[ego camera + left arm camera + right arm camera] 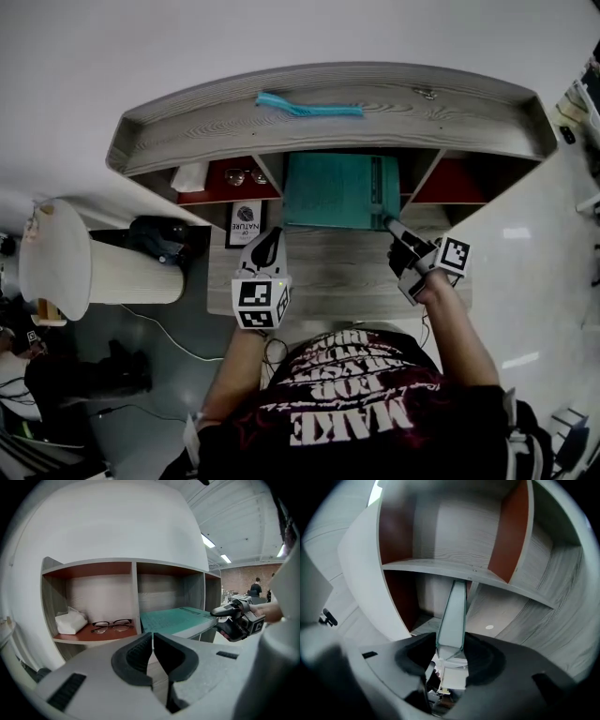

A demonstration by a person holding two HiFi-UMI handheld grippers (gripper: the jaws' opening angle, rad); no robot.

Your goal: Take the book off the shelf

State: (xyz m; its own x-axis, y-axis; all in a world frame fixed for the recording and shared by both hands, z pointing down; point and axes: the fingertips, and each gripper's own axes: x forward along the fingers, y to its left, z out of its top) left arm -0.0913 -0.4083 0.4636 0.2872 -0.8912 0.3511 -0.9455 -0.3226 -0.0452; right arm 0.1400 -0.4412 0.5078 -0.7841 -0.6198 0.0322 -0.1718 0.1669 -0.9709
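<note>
Right gripper view had the book (453, 620) edge-on between the jaws of your right gripper (451, 651), clamped near its right front corner. The book lay flat in the middle compartment of the shelf (328, 117), front edge sticking out toward you, so it ran straight away from the fingers into the bay (pull path looked like straight back). Your left gripper (153, 641) had its jaws together, empty, near the book's left front side, not touching. Count: one book, two grippers, three compartments, one pair of glasses (111, 625), one tissue wad (70, 622).
</note>
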